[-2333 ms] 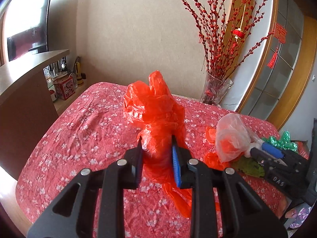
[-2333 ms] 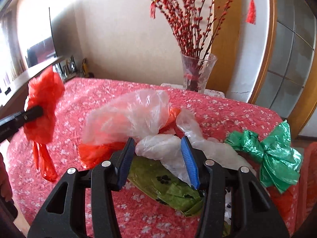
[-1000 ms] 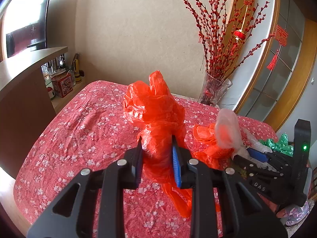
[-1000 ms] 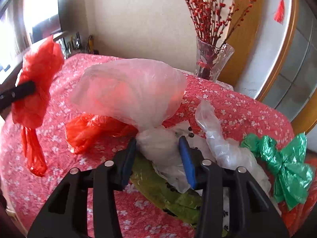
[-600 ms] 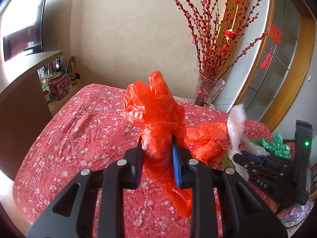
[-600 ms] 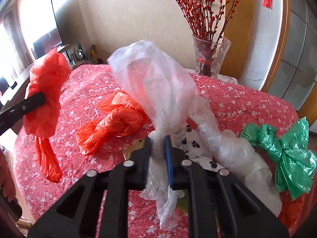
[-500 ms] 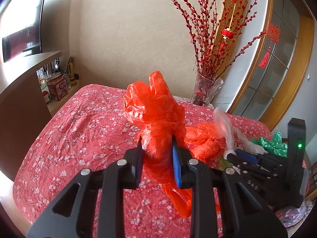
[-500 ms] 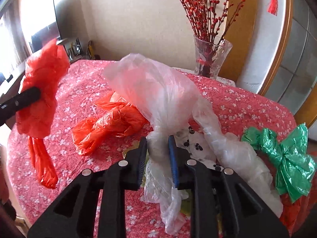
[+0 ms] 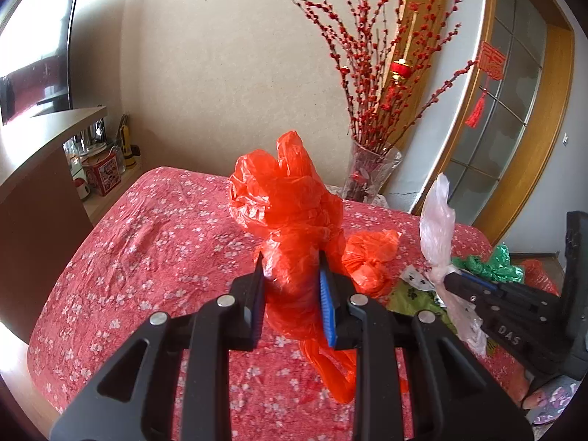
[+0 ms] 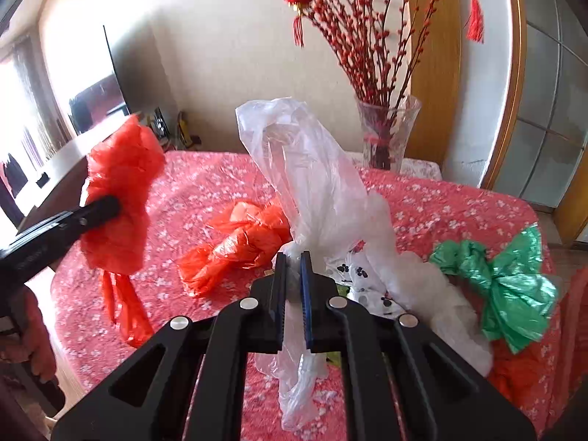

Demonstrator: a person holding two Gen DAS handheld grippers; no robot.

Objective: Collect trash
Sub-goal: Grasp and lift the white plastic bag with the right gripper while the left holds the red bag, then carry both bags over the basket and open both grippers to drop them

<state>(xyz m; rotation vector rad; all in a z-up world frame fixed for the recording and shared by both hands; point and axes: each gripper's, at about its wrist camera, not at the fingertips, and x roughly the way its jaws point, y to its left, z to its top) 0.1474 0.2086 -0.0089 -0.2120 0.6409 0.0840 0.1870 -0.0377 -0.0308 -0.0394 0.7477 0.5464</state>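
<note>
The left gripper (image 9: 292,268) is closed on a crumpled red plastic bag (image 9: 290,202). The bag is pinched at its gathered waist between the two pads; its bulk stands above the jaws and a twisted tail hangs below them, clear of the red floral tablecloth (image 9: 147,242).

The right gripper (image 10: 293,257) is seen with its jaws closing, and a clear plastic bag (image 10: 312,169) is pinched at its bunched neck between them. The bag's body billows upward from the pads; a loose length trails down beneath the fingers. In the left wrist view the same bag (image 9: 437,220) is seen held up off the table at the right.

On the tablecloth, a second red bag (image 10: 235,239), knotted, lies between the two held bags. A green plastic bag (image 10: 511,283) lies at the right, near the table edge. A white wrapper with dark prints (image 10: 364,275) lies just beside the clear bag's neck.

A glass vase (image 10: 386,132) of red-berried branches stands at the far edge of the table.
</note>
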